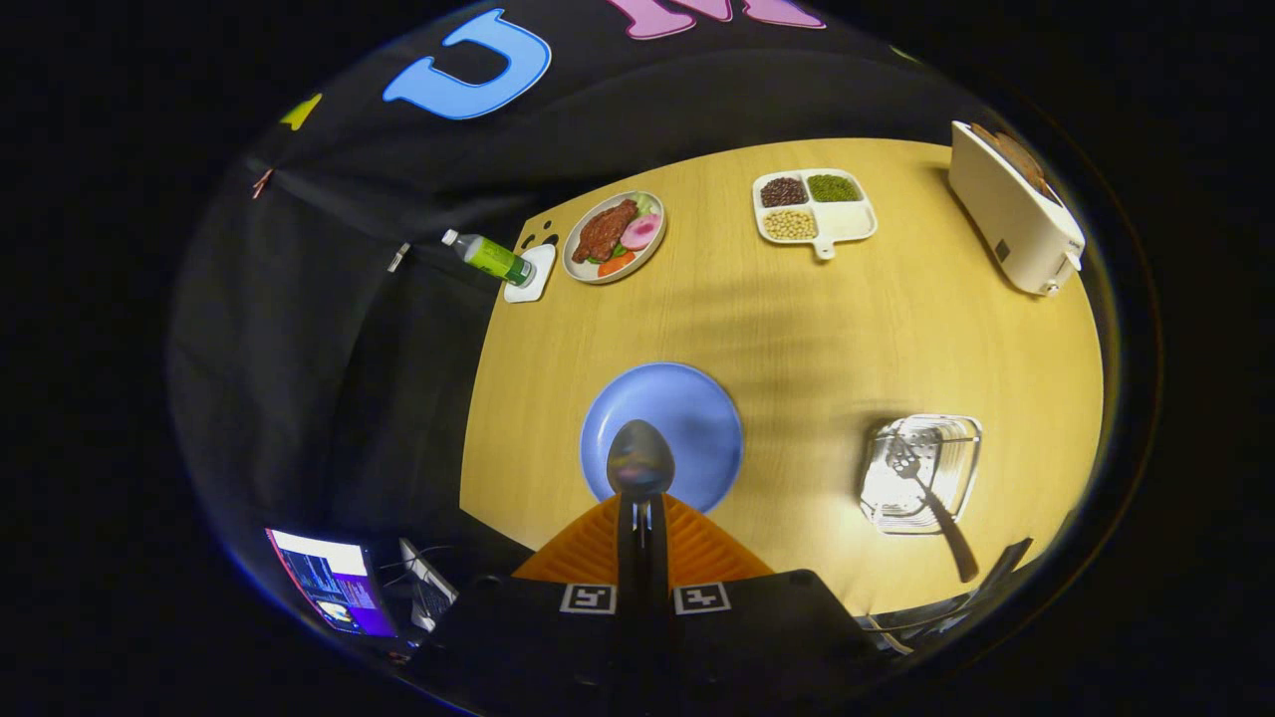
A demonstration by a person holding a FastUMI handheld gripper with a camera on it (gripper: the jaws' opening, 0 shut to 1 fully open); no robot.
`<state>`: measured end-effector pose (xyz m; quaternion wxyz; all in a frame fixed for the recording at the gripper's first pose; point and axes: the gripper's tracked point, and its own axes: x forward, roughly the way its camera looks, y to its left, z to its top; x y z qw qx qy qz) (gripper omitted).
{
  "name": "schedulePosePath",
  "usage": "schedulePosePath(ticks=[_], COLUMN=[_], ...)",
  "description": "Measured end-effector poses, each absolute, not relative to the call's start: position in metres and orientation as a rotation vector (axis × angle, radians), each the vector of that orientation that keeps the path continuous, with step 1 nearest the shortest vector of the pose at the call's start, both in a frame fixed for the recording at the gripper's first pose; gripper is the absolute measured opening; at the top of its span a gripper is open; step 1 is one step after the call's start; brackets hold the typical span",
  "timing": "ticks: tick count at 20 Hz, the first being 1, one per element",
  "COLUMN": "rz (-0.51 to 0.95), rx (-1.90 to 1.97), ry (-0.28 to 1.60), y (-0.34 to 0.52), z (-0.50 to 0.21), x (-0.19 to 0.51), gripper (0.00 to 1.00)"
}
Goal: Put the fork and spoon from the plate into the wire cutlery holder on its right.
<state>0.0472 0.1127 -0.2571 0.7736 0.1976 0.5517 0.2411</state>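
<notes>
The gripper [641, 518] is closed tight w/ its 2 fingers pinching the spoon [639, 460] by the handle. The spoon's bowl sticks out just ahead of the fingers, over the blue plate [697, 418]. The fork [926, 493] is already standing in the wire cutlery holder [921, 473], off to the right of the plate on the table [797, 319].

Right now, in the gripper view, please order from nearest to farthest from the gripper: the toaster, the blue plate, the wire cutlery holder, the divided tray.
The gripper has its jaws shut on the spoon.
1. Blue plate: just ahead, under the spoon bowl.
2. Wire cutlery holder: to the right, the fork already in it.
3. Divided tray: far side.
4. Toaster: far right corner.
</notes>
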Motion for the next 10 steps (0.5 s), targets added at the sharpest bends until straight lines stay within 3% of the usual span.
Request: schedulePosePath(ticks=[10], rz=[0.358], rx=[0.309], ry=[1.244], y=[-0.019], z=[-0.263], x=[0.038], gripper=[0.06])
